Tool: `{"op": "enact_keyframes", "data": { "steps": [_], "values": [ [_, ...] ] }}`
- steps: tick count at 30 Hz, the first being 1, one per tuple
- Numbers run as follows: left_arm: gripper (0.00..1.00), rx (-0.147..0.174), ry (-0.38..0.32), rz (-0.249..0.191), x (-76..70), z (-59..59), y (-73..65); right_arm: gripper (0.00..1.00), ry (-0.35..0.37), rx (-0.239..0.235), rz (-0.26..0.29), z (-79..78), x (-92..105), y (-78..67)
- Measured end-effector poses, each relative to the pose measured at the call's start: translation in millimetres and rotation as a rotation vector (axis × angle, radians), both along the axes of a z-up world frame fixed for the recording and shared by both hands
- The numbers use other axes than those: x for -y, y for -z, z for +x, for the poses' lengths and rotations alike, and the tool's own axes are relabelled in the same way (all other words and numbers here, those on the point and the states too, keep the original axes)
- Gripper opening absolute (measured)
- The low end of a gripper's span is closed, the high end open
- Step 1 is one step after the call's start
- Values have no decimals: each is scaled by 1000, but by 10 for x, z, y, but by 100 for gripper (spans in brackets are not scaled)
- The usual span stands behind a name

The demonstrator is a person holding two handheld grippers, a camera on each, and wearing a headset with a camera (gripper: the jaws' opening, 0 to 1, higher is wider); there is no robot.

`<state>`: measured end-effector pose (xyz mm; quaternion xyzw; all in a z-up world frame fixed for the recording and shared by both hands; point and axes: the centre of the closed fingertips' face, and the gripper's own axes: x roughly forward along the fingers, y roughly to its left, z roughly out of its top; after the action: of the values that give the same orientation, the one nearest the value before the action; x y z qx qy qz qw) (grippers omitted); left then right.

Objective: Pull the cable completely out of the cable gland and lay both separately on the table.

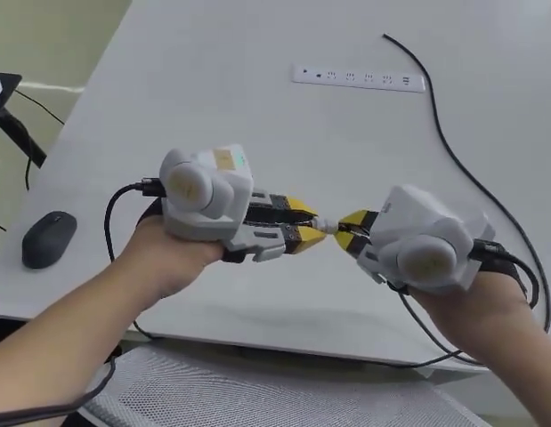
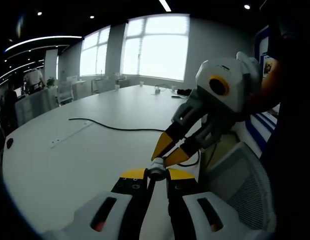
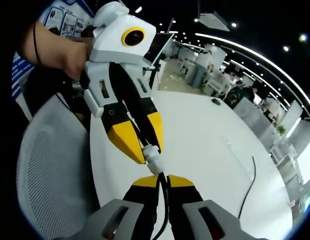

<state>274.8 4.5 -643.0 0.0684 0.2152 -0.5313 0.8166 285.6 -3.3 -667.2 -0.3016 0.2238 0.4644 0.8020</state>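
**Gland and cable held in the air between the 2 grippers**

I see the left gripper (image 1: 306,222) and the right gripper (image 1: 349,229) meeting tip to tip above the near edge of the white table (image 1: 257,98); the cable gland (image 3: 152,157), small and white, sits just between the 2 pairs of yellow tips. The jaws of the left gripper are clamped on the cable gland. The jaws of the right gripper are almost together and pinch the thin black cable (image 3: 165,205), which runs from the gland back between them; I cannot tell how deep the cable sits inside the gland. Neither thing lies on the table. On the far side lies a white power strip (image 1: 360,78); a loose black cord (image 1: 453,151) passes its right end and runs toward the near right; a dark mouse (image 1: 49,237) rests at the near left.
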Motion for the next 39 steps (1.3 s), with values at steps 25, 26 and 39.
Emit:
{"op": "enact_keyframes", "data": {
  "steps": [25, 26, 39],
  "values": [
    [15, -5, -3, -17, -13, 31, -21, 0, 251, -165, 124, 118, 417, 167],
    [15, -5, -4, -18, -13, 35, -19, 0, 273, -183, 133, 121, 449, 190],
    [15, -2, -13, -17, 0, 50, -31, 1, 467, -355, 268, 171, 737, 433]
  ]
}}
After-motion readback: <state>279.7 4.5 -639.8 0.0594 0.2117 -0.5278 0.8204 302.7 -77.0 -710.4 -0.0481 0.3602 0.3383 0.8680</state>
